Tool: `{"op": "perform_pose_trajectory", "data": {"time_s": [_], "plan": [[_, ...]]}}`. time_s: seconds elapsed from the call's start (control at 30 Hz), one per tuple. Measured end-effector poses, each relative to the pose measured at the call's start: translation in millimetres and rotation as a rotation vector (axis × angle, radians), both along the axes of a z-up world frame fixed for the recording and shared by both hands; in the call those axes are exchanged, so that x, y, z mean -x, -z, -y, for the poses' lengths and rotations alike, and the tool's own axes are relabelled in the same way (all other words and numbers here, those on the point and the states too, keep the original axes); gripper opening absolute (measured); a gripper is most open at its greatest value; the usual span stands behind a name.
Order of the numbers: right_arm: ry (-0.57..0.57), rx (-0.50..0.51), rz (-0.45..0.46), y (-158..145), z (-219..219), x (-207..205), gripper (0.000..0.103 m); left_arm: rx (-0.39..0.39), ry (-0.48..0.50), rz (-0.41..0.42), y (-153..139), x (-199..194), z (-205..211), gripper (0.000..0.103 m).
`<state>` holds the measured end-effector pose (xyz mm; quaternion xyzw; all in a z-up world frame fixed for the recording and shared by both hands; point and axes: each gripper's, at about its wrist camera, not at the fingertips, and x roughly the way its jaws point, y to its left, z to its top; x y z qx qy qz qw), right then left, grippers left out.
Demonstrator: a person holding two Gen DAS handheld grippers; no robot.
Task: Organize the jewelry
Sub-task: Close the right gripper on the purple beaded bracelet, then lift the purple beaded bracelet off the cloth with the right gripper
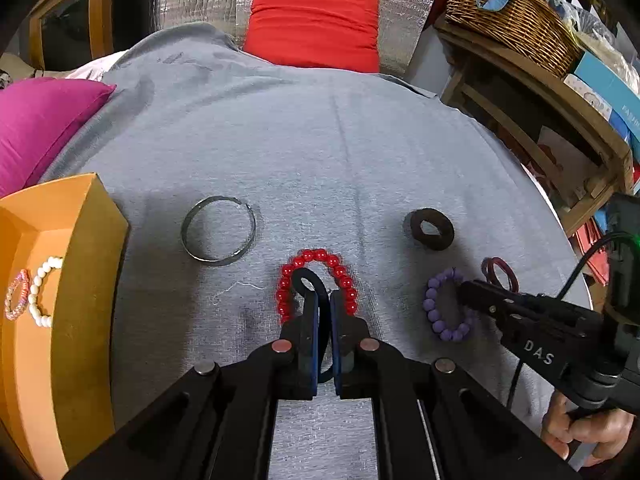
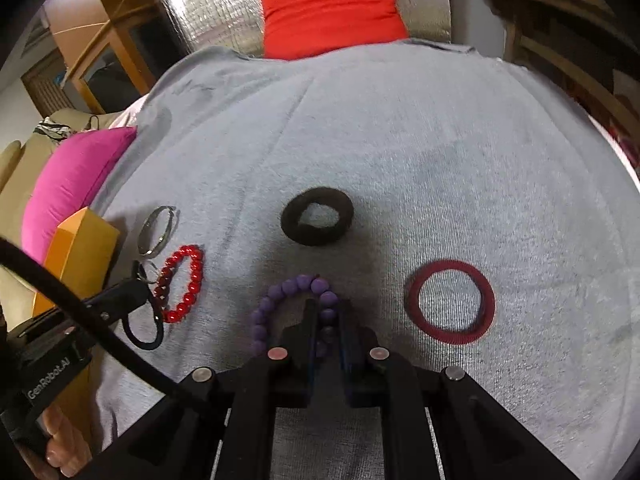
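My left gripper point(image 1: 325, 298) is shut on a thin black hair tie point(image 1: 305, 283), whose loop pokes out ahead of the fingertips over a red bead bracelet point(image 1: 320, 258) lying on the grey cloth. In the right wrist view the same hair tie point(image 2: 144, 334) hangs from the left gripper point(image 2: 144, 294) beside the red bracelet point(image 2: 182, 288). My right gripper point(image 2: 328, 310) is shut on the beads of a purple bead bracelet point(image 2: 280, 292), also seen from the left wrist as the purple bracelet point(image 1: 440, 312) at the right gripper point(image 1: 464, 292).
On the cloth lie a silver bangle point(image 1: 218, 232), a dark brown scrunchie point(image 2: 317, 216) and a maroon ring point(image 2: 450, 302). An orange box point(image 1: 76, 264) at the left holds a white bead bracelet point(image 1: 40, 292) and a pink one point(image 1: 17, 294). A pink cushion point(image 1: 36, 128) and a red cushion point(image 1: 316, 24) border the cloth.
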<state>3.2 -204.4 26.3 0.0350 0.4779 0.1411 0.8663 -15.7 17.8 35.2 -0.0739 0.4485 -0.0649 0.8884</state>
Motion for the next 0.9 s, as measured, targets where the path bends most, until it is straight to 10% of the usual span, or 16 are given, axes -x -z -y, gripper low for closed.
{"op": "perform_pose_trajectory", "data": {"time_s": [0.9], "plan": [[-0.001, -0.022, -0.029, 10, 10, 0, 0.011, -0.055, 0.010, -0.051, 16, -4, 8, 0.005]]}}
